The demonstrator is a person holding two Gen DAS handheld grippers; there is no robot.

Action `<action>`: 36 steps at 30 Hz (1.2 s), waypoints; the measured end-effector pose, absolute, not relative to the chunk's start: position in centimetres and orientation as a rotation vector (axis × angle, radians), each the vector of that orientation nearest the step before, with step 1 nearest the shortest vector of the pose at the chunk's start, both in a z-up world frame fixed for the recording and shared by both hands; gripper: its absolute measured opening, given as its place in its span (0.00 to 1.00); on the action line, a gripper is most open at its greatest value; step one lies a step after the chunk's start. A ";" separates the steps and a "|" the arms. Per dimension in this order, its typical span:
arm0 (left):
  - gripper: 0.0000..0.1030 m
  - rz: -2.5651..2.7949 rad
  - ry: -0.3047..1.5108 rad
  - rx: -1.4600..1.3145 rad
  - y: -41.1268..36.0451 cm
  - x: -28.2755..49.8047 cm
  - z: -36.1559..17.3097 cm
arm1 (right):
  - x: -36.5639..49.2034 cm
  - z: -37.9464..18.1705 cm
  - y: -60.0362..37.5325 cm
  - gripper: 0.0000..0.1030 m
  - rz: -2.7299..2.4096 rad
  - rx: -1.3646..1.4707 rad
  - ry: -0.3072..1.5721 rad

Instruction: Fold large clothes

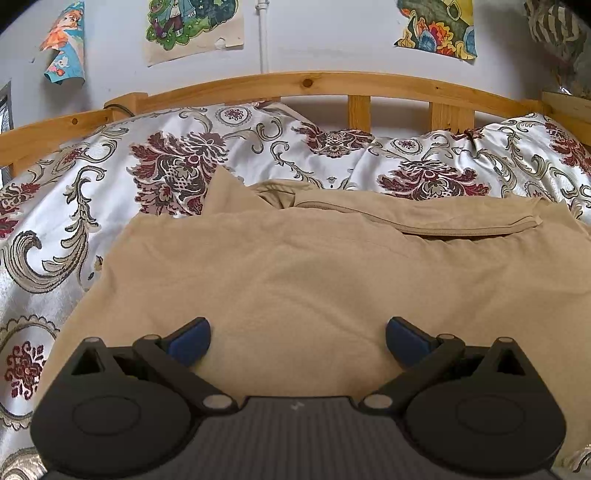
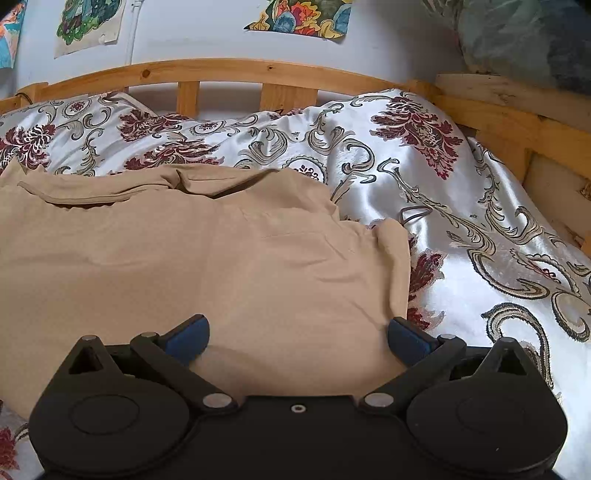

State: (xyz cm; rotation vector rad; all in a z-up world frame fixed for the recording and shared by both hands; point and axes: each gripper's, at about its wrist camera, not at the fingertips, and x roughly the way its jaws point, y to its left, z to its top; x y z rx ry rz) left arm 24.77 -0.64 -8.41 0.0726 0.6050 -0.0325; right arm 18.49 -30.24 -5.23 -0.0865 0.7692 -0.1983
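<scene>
Floral satin bedspread (image 1: 55, 229) covers a wooden-framed bed (image 1: 306, 83), posters (image 1: 192, 26) on the wall behind. Tan garment (image 1: 295, 280) lies spread flat on the bedspread, collar end toward the headboard. Left gripper (image 1: 297, 341) sits over its near-left part, jaws spread wide, fabric between the blue pads, nothing pinched. Right gripper (image 2: 298, 341) is over the garment's near-right edge, jaws equally spread, holding nothing.

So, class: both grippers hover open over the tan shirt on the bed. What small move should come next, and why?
Probably lower both and pinch the near hem: left gripper and right gripper are open, holding nothing, and the shirt lies flat.
</scene>
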 end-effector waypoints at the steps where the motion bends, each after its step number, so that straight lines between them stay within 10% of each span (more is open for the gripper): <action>1: 1.00 -0.032 0.605 0.073 -0.7 24.8 -8.4 | 18.5 -5.2 -30.2 0.99 -0.199 -0.087 0.769; 36: 1.00 0.004 0.627 0.005 1.7 21.7 -2.8 | 16.9 -0.6 -28.0 0.99 -0.227 -0.059 0.801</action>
